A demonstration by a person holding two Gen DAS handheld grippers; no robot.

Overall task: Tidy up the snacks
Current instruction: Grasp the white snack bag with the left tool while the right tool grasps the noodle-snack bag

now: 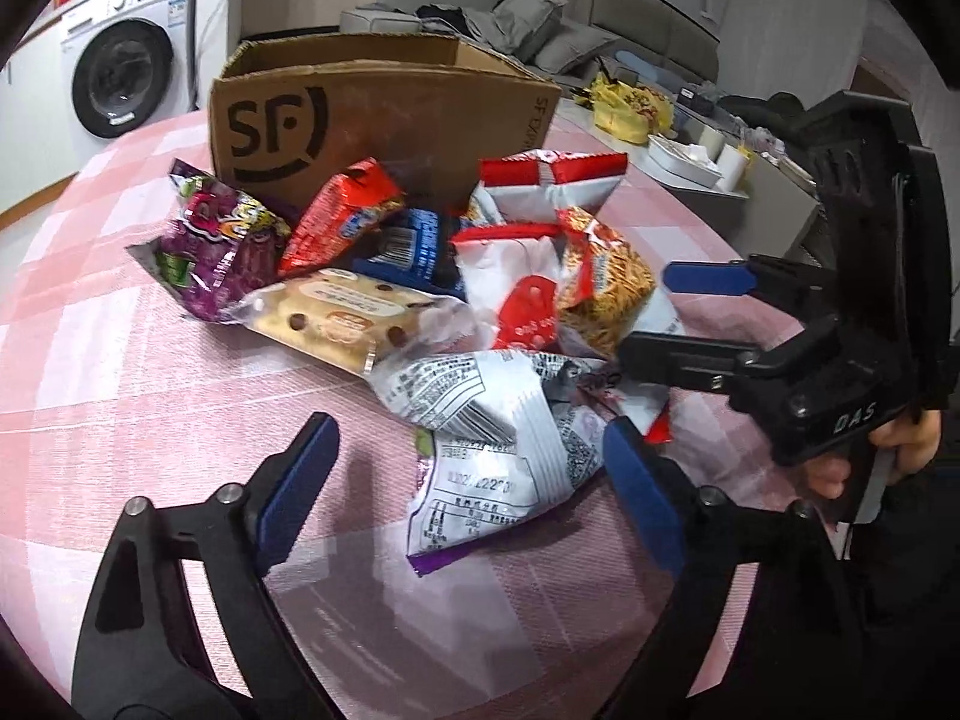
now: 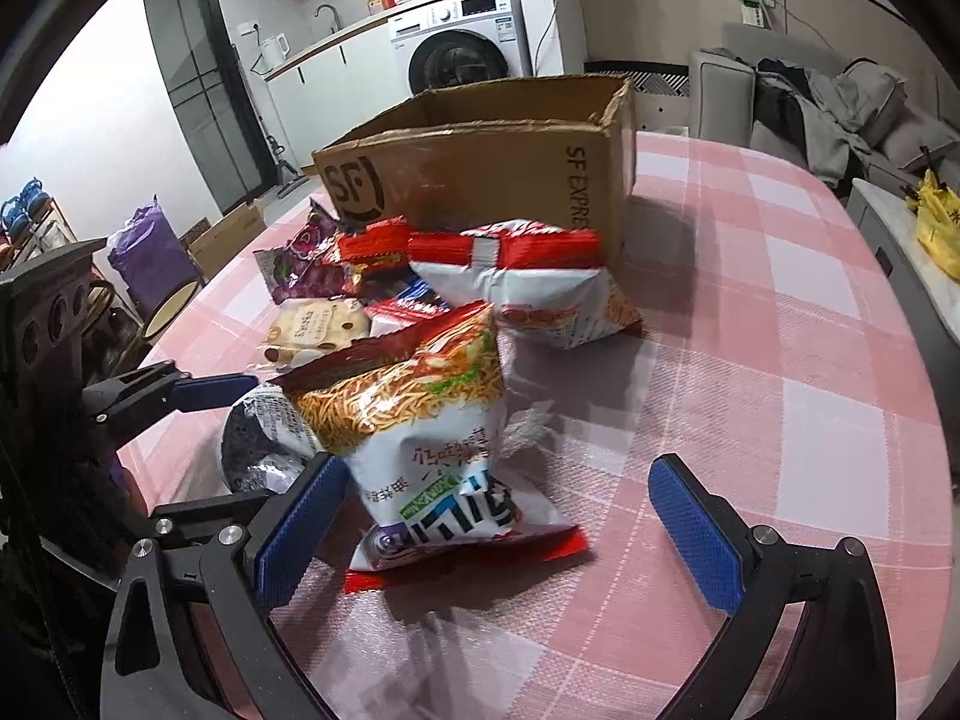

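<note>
A heap of snack packets lies on the pink checked tablecloth (image 1: pixel 120 372) in front of an open SF cardboard box (image 1: pixel 384 120). My left gripper (image 1: pixel 474 480) is open, its blue pads on either side of a silver and purple packet (image 1: pixel 504 456), not touching it. My right gripper (image 2: pixel 498 516) is open around a noodle-snack bag (image 2: pixel 432 420) that stands tilted; it also shows in the left wrist view (image 1: pixel 606 276). The right gripper appears in the left wrist view (image 1: pixel 648 312), open beside the heap. The box also shows in the right wrist view (image 2: pixel 492 174).
The heap holds a purple bag (image 1: pixel 210 240), a red packet (image 1: pixel 342 216), a blue packet (image 1: pixel 414 246), a cookie bar (image 1: pixel 342 318) and red and white bags (image 1: pixel 552 180). A washing machine (image 1: pixel 126 54), sofa and side counter with a yellow bag (image 1: pixel 630 102) stand beyond the table.
</note>
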